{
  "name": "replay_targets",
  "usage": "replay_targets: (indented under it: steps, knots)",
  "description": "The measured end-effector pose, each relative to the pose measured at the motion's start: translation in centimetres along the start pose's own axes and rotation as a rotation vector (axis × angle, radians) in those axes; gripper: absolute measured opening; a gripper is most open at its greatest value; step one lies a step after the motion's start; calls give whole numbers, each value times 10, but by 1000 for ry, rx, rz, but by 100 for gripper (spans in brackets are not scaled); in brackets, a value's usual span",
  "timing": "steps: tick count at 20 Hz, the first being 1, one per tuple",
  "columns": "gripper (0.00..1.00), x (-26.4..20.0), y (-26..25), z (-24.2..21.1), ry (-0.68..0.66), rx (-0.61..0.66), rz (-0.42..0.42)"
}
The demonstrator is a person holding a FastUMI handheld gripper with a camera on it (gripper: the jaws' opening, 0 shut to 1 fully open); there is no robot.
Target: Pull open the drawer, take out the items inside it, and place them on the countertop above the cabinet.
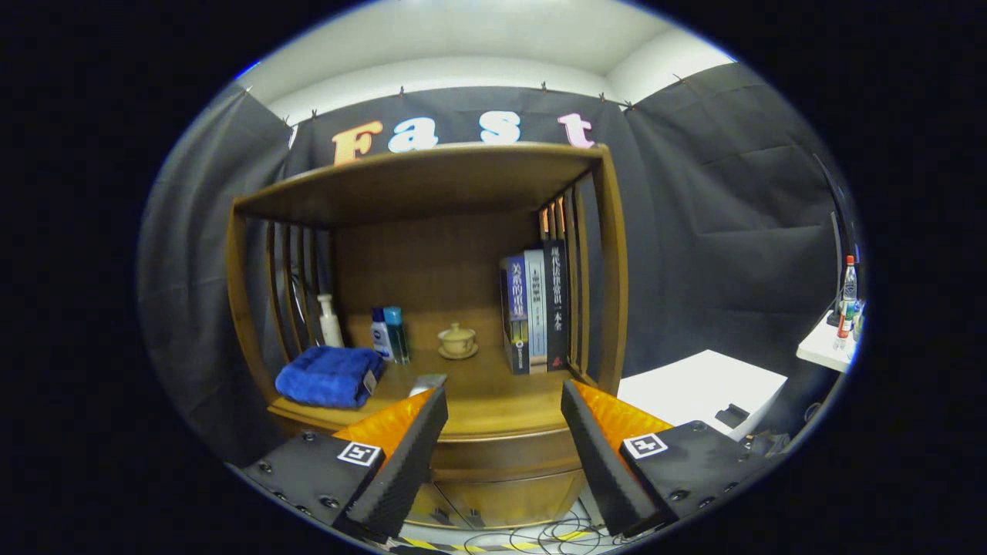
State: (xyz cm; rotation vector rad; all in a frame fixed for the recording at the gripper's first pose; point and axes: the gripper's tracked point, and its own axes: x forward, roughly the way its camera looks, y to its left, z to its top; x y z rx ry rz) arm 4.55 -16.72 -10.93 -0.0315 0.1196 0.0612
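Observation:
A wooden cabinet (432, 185) with slatted sides stands ahead. Its countertop (493, 393) carries a folded blue towel (328, 375), a white pump bottle (330, 322), two small bottles (389, 334), a lidded tea cup on a saucer (458, 341), upright books (537, 308) and a small grey object (426, 383) by the left fingertip. Below the counter's front edge runs the shut drawer front (501, 459). My gripper (505, 405) is open, held in front of the counter's edge with nothing between its fingers.
A white box (698, 385) sits low to the right of the cabinet. Farther right, a white table corner (829, 347) holds bottles. Cables and yellow-black tape lie on the floor (532, 539) under the cabinet.

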Motion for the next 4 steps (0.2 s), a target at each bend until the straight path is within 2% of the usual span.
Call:
replay_targets:
  steps: [4]
  knots:
    - [98, -10, -10, 14, -29, 21, -7]
